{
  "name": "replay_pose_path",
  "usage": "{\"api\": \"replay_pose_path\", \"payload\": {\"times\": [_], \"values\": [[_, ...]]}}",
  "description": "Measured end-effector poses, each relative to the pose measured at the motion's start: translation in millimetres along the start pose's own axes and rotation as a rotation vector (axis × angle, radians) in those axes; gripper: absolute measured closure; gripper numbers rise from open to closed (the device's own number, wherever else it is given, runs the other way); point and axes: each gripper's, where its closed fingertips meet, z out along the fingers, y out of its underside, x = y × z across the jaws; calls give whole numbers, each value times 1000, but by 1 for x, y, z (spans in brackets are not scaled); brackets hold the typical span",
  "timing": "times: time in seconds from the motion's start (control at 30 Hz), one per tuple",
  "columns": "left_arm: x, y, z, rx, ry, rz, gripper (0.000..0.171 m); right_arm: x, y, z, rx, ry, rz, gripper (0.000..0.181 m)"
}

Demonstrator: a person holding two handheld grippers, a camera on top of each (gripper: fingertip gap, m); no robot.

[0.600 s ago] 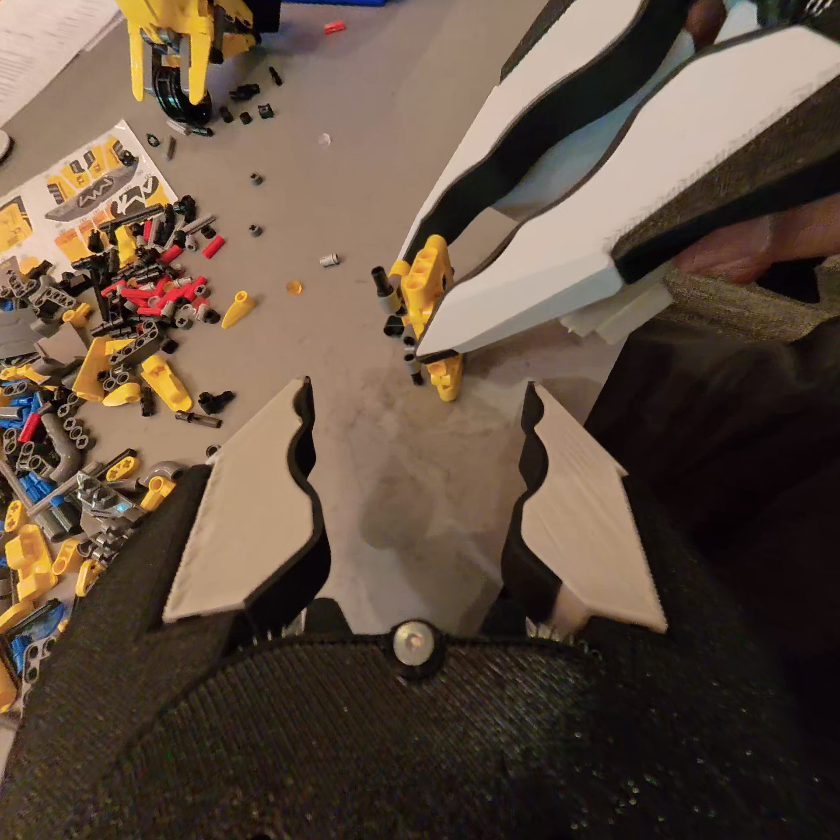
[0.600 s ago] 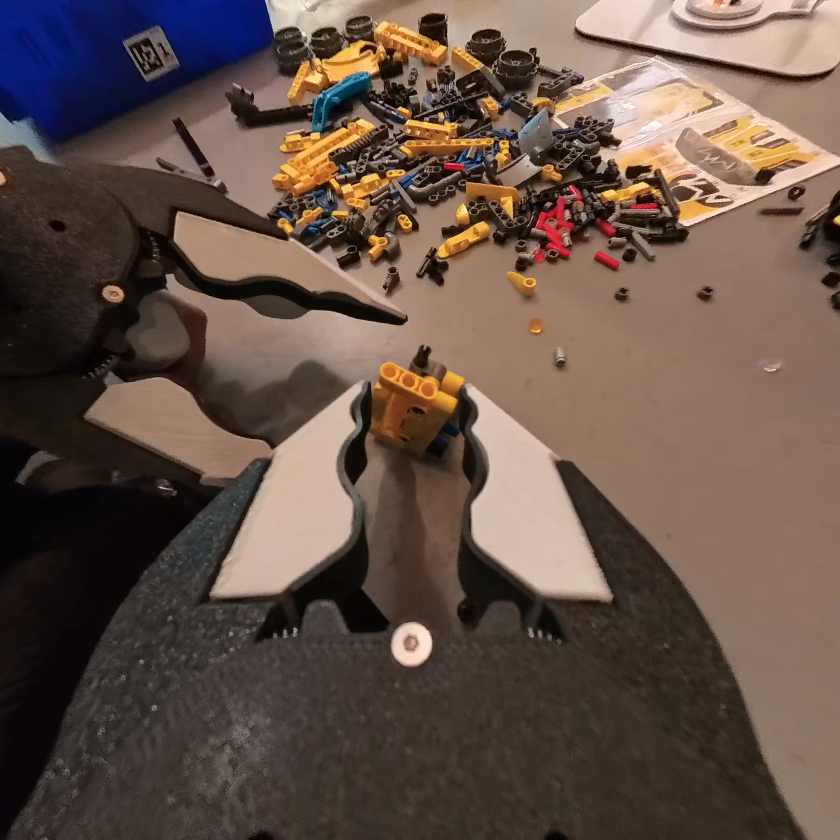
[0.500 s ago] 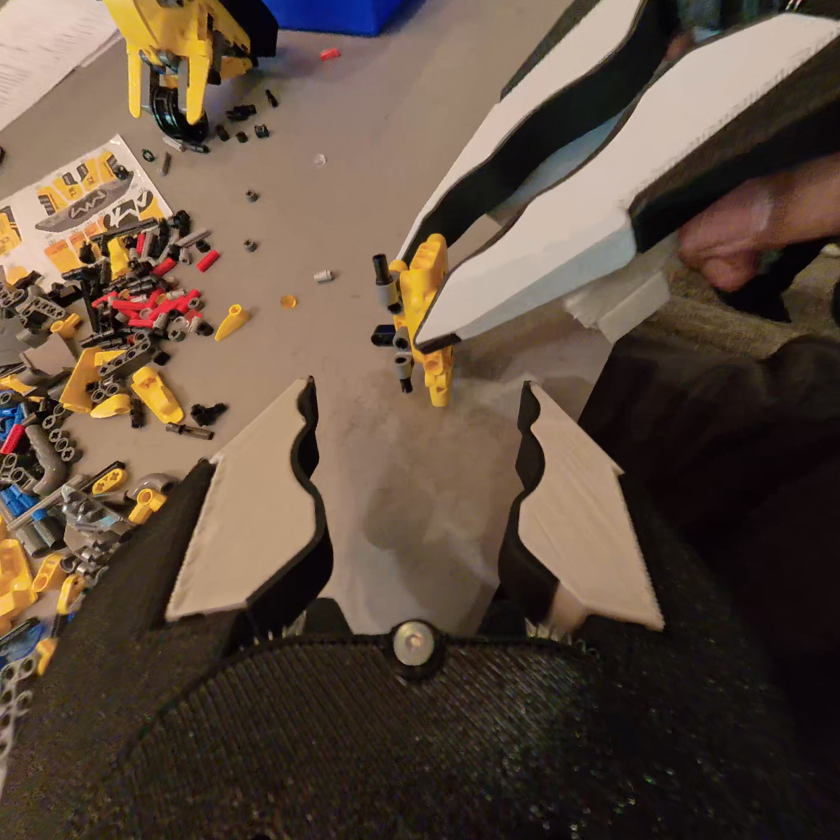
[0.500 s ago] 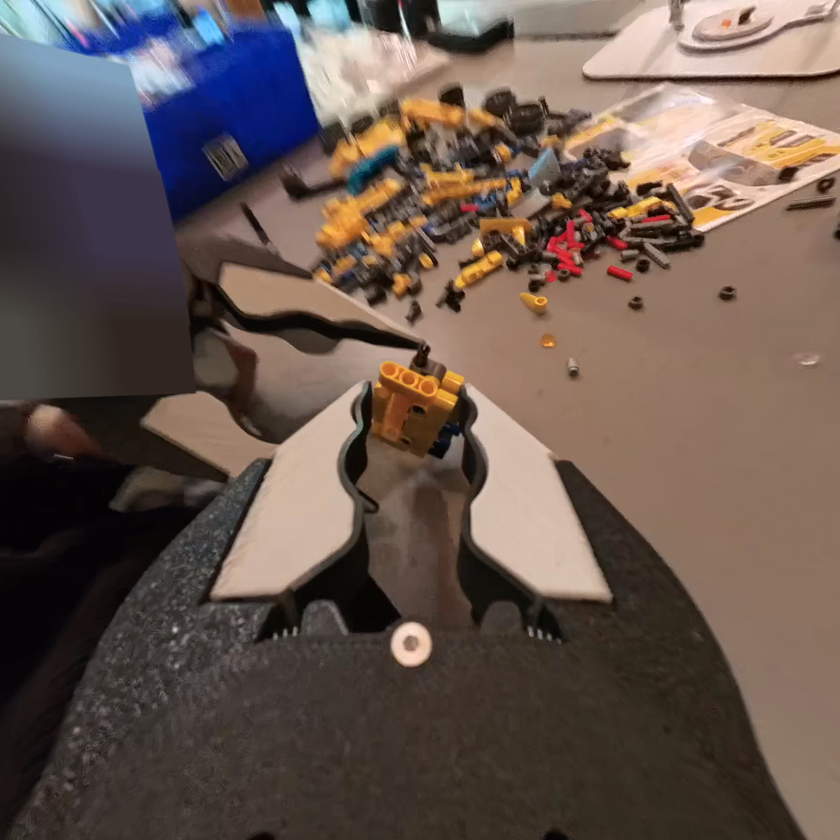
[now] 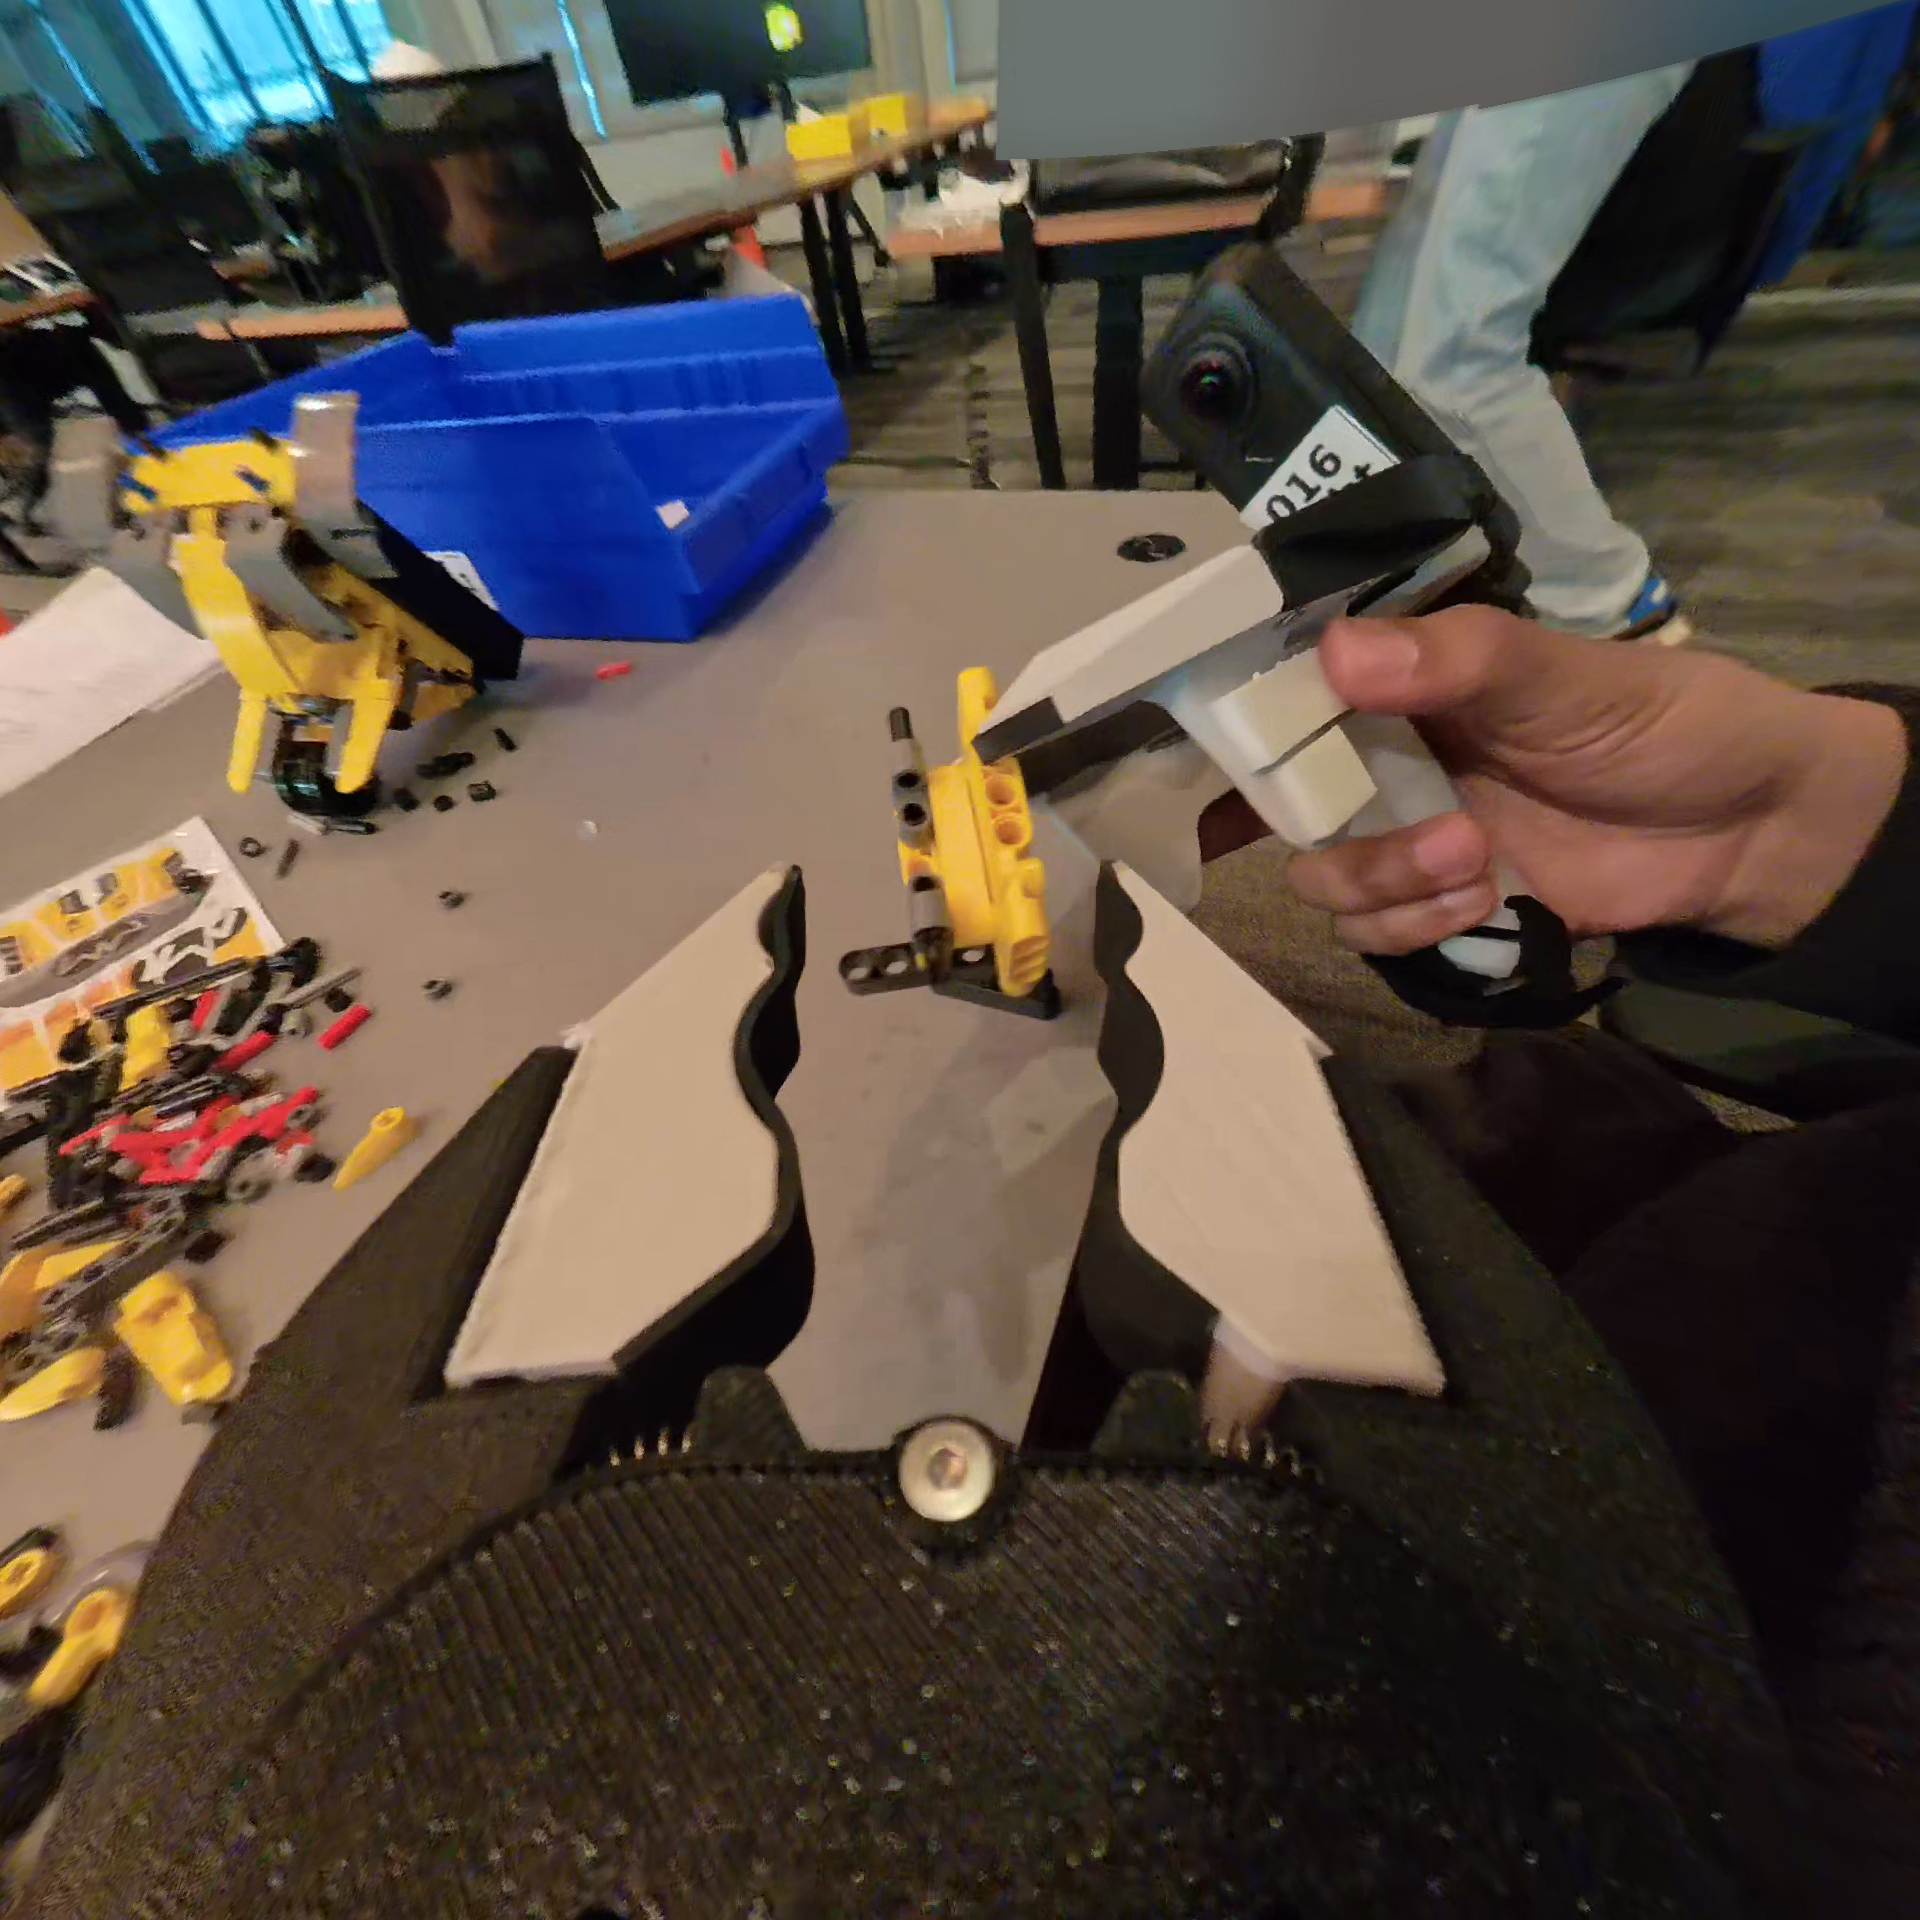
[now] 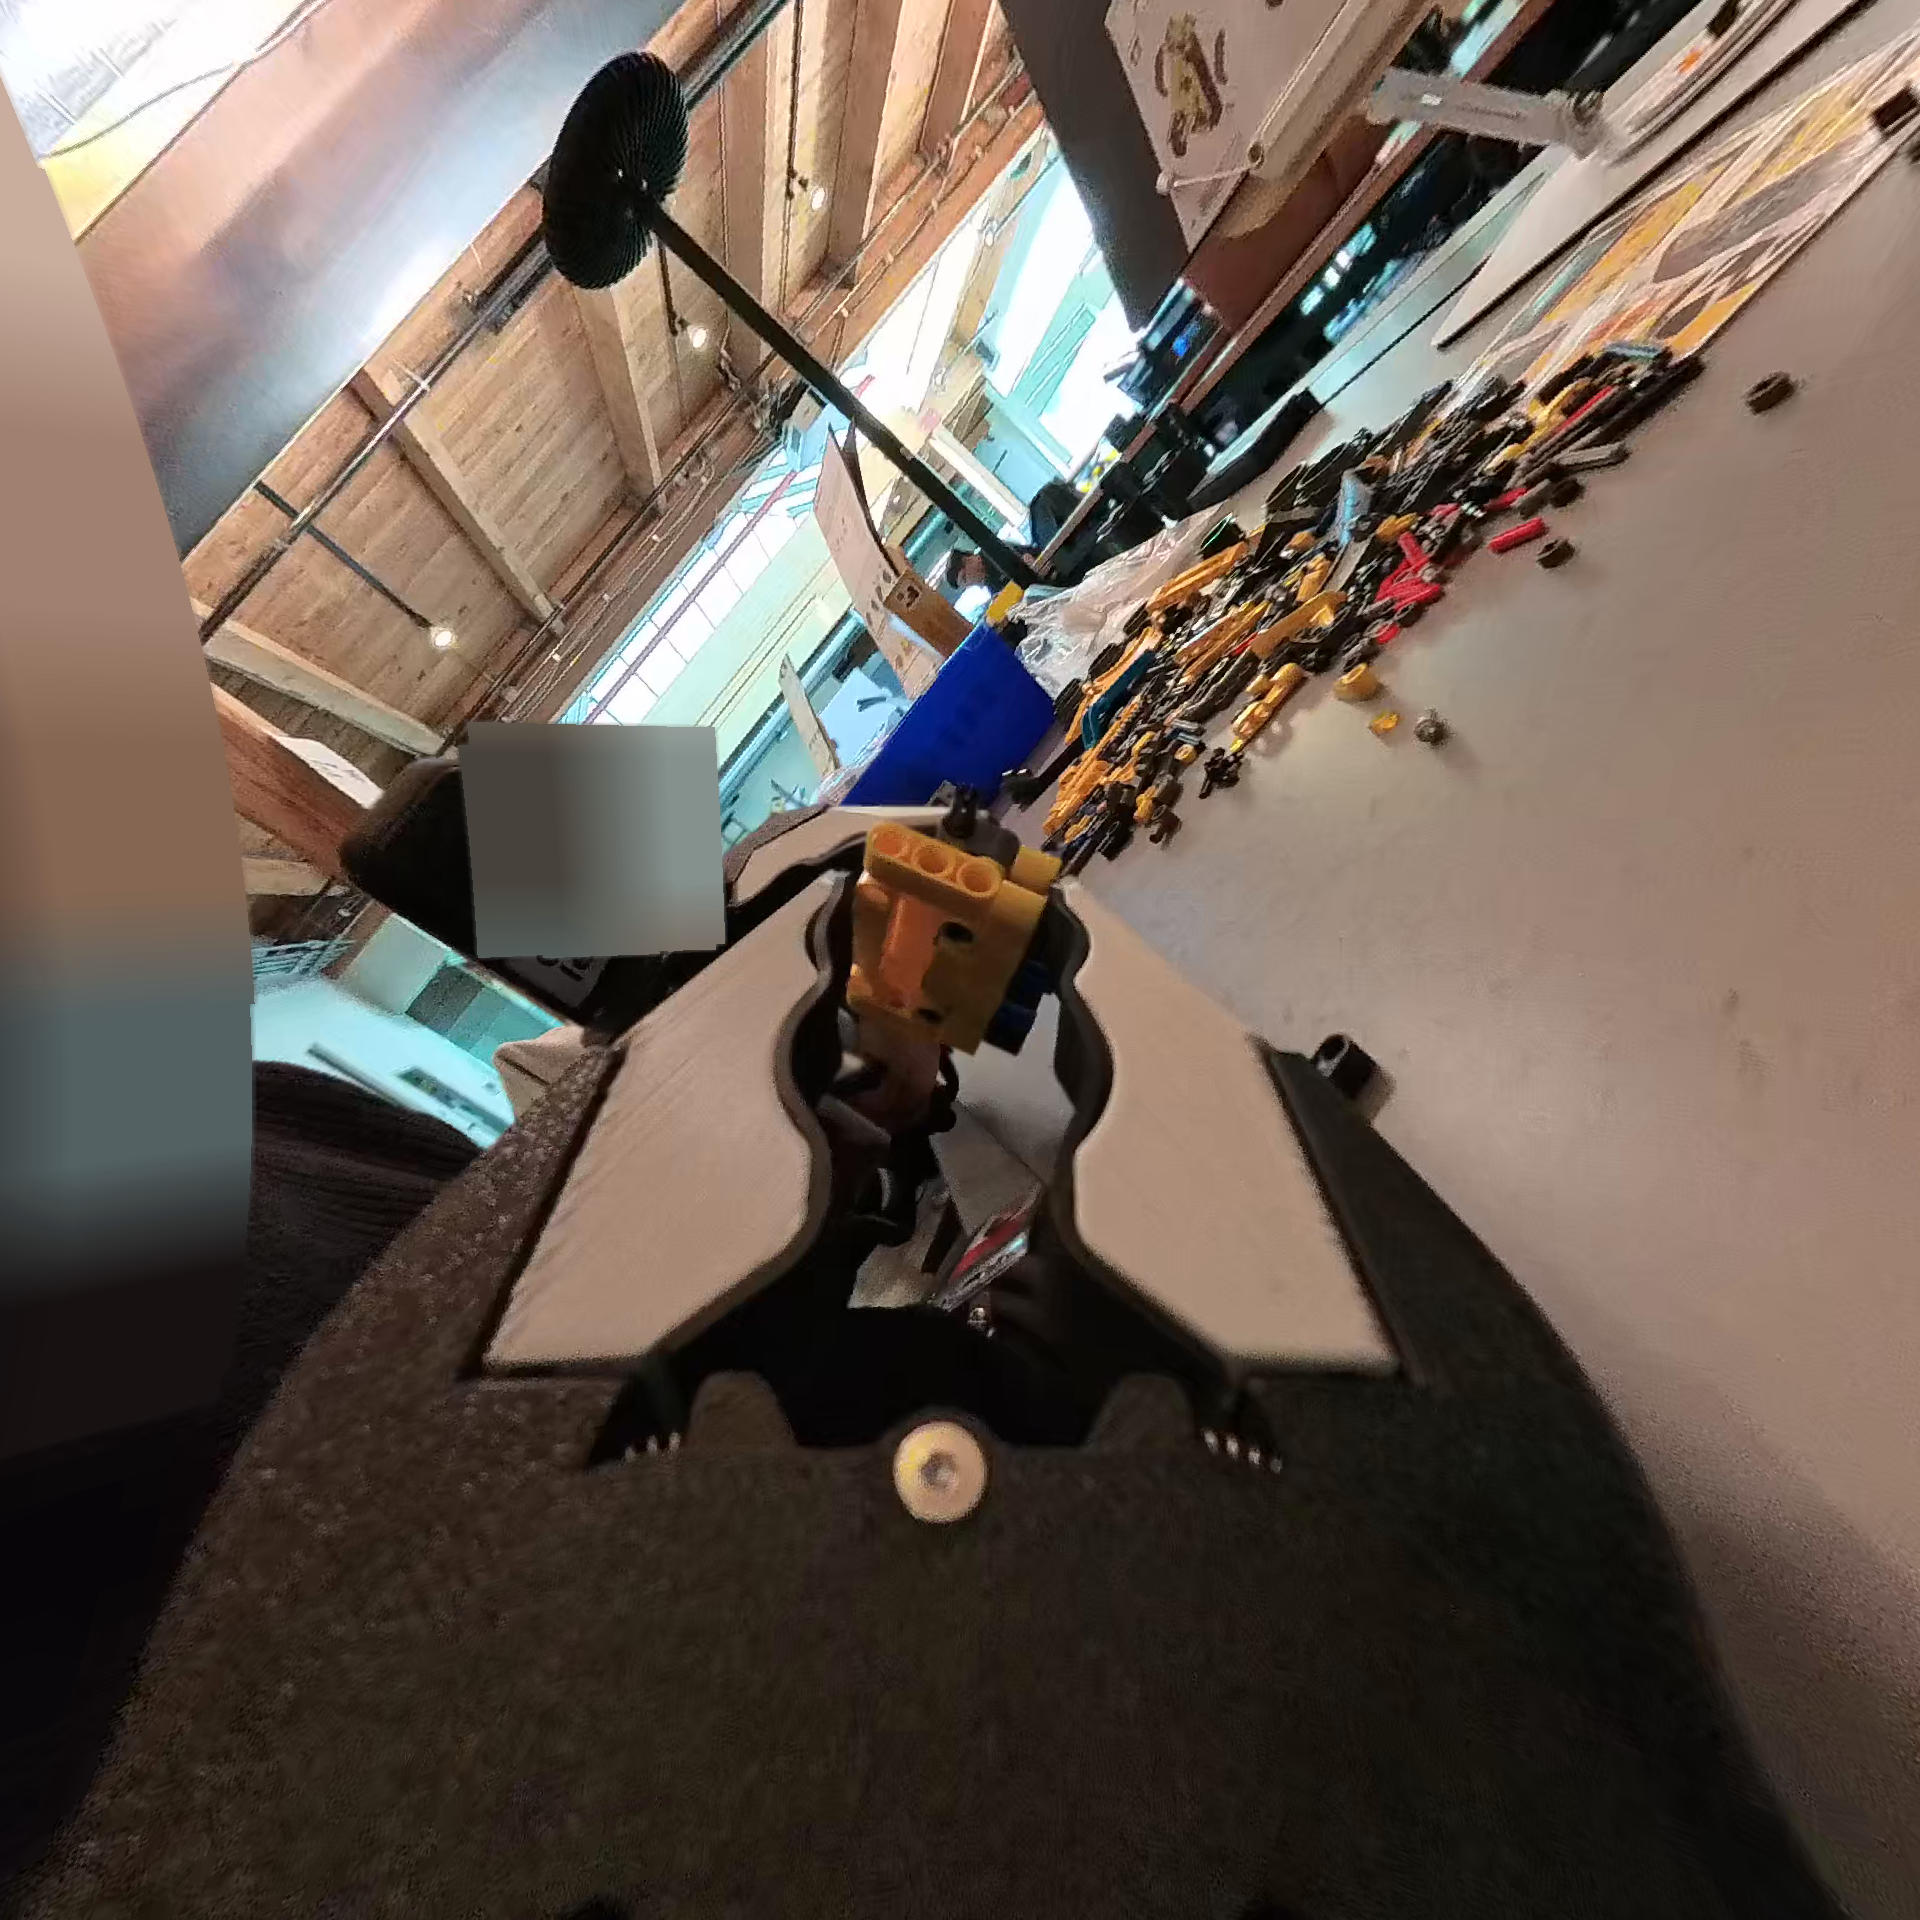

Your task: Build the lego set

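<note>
My right gripper is shut on a small yellow and black brick assembly and holds it above the grey table, rolled onto its side. In the left wrist view the same assembly hangs from the right gripper, with a person's hand on its handle. My left gripper is open and empty, its fingertips just below and on either side of the assembly, not touching it.
A pile of loose yellow, black and red bricks lies at the left, also seen in the right wrist view. A half-built yellow model stands before a blue bin. A printed sheet lies nearby. A person stands beyond the table. Less than 4 cm separates the two grippers' tips. From the right gripper's tips to the half-built yellow model is close to 25 centimetres.
The right gripper has lifted and rolled sideways with the assembly still in it. The left gripper has tilted up toward the room and stays open, now closer under the assembly.
</note>
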Motion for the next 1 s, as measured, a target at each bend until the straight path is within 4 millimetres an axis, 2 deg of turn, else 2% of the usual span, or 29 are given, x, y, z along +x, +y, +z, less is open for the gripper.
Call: {"api": "replay_pose_path", "payload": {"times": [0.07, 0.2, 0.27, 0.4, 0.47, 0.53, 0.6, 0.73, 0.87, 1.0], "values": [[4, 3, 6, -29, 12, -2, 116, 1, 1, 0, 17, 7, -22, 146], [0, 8, 15, -86, -14, 17, 122, -7, 6, 5, -5, -26, -40, 146], [-1, 7, 14, -90, -16, 33, 148, -6, 8, 6, -23, -3, -88, 145], [2, 11, 14, -115, 25, 55, 148, -5, 13, 5, -86, 26, -169, 144], [5, 17, 14, -151, 54, 65, 148, -2, 18, 0, -140, 41, -233, 137], [6, 25, 13, -220, 90, 73, 148, 2, 14, -9, -161, 78, -345, 130], [3, 34, 11, -290, 112, 84, 148, 7, 6, -21, -168, 127, -476, 131], [6, 48, 12, -385, 209, 60, 148, 19, 8, -31, -269, 170, -673, 136], [10, 50, 22, -406, 299, 5, 148, 29, 25, -28, -406, 134, -689, 150], [13, 53, 28, -432, 351, 11, 148, 46, 29, -31, -449, 181, -736, 160]]}}
